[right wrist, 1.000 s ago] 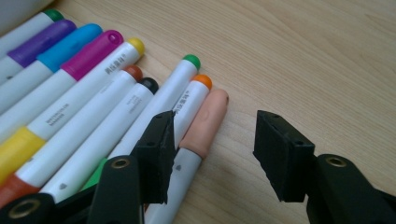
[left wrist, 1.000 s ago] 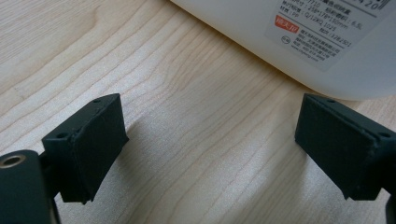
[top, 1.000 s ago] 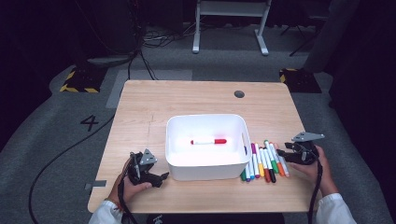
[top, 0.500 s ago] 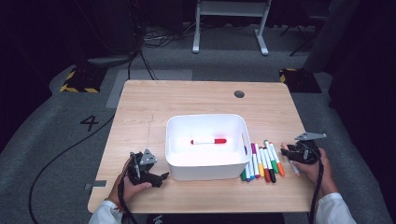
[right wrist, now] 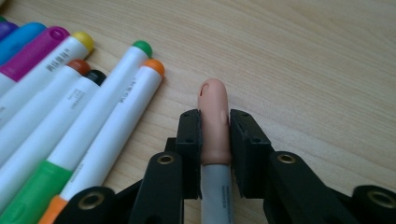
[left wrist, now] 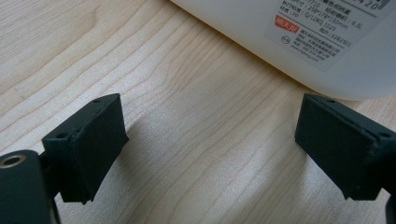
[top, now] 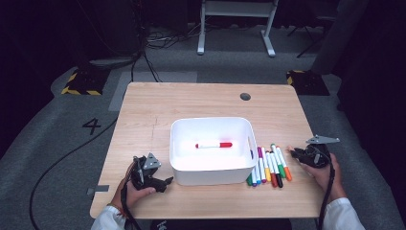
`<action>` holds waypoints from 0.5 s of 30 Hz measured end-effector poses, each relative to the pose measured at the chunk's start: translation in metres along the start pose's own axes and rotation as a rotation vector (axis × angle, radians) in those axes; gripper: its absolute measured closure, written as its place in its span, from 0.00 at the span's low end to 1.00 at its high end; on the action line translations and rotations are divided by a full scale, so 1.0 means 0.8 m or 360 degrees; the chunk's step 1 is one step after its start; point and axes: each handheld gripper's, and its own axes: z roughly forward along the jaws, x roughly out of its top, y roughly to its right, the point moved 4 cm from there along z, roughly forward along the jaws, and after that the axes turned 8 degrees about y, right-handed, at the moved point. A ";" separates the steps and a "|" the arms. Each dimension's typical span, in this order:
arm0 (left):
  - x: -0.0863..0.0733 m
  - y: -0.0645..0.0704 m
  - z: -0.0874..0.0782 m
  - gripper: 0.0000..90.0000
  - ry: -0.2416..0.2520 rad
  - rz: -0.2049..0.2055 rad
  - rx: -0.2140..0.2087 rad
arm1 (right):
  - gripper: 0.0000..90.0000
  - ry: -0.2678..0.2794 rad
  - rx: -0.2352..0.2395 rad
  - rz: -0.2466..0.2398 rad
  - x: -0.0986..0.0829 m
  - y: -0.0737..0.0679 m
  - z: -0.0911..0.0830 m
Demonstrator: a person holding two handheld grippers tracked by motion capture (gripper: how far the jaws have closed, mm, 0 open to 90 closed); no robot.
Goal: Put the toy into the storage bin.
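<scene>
- Pale wooden worktop (top: 153, 115) carries everything.
- Left claw (left wrist: 210, 140) gapes wide, nothing between; white bin (top: 211, 151) sits just beyond.
- Right claw (right wrist: 215, 128) is clamped on a peach-capped marker (right wrist: 214, 116); the marker row (top: 268, 165) lies just to its left.

A marker (top: 213, 144) lies in the bin (top: 210, 125) (mid-table); a row of markers (top: 268, 165) sits at its 3 o'clock.
</scene>
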 end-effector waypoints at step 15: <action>0.000 0.000 0.000 0.10 0.0000 0.0000 0.0000 | 0.83 0.0284 0.0117 -0.0076 0.047 -0.024 -0.049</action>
